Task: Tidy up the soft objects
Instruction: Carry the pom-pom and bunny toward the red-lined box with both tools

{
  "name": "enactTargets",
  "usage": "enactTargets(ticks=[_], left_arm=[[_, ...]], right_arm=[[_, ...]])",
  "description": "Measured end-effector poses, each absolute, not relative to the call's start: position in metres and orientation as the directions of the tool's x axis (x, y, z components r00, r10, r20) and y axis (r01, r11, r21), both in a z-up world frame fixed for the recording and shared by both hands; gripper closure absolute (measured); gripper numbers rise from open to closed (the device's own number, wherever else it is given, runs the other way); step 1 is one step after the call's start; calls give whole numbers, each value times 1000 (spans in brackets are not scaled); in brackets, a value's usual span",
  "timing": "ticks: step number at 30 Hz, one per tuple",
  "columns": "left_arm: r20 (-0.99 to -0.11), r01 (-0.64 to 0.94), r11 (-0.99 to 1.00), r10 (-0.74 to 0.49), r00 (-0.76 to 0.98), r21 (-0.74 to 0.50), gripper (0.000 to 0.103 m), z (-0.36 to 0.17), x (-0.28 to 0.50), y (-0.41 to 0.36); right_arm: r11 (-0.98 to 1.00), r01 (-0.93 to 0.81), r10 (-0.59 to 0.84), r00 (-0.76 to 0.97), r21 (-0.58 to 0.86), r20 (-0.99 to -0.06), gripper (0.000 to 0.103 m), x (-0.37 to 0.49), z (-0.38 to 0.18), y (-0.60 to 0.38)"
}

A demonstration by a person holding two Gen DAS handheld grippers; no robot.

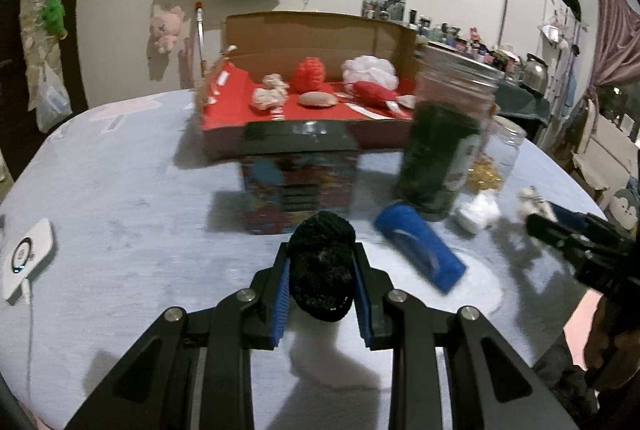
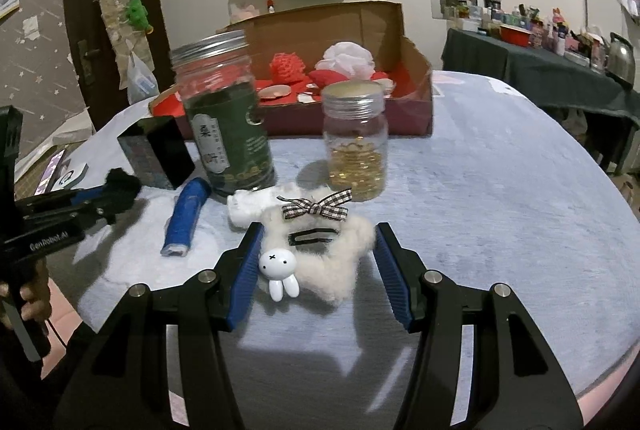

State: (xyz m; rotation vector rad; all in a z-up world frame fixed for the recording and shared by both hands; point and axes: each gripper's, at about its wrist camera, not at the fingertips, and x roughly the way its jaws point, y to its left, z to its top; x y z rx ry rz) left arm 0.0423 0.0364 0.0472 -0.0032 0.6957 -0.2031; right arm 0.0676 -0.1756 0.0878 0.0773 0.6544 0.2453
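between left tongs [image 1: 322, 272], fuzzy black pom-pom [image 1: 322, 270]; right tongs [image 2: 316, 270] w/ fluffy white clip [image 2: 340, 262]

The tall green-labelled jar [image 1: 444, 134] was smeared by motion blur in the left wrist view, its label unreadable. It hid part of the smaller jar [image 1: 505, 146] behind. The bottles [image 2: 532, 26] on the far shelf were perhaps toiletries, too small to tell.

The right gripper [image 2: 318, 262] has its blue pads on either side of a fluffy white hair clip [image 2: 332, 258] (bunny charm, checkered bow). Behind it stand a green-label jar [image 2: 224, 118] and a clear jar [image 2: 356, 146]; a blue roll [image 2: 186, 216] lies to the left.
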Motion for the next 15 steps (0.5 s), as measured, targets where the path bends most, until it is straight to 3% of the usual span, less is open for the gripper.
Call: enactTargets(ticks=[7,15], left_arm=[[-659,138,989,-144,739,-61,74,45,50,69],[-685,183,981,-178,707,-67,74,46,72,89]], right_arm=[[976,-166,217,759,141,-614,50,74,90,-198],[982,-158,186,734,101,-653,49,92,93,-218]])
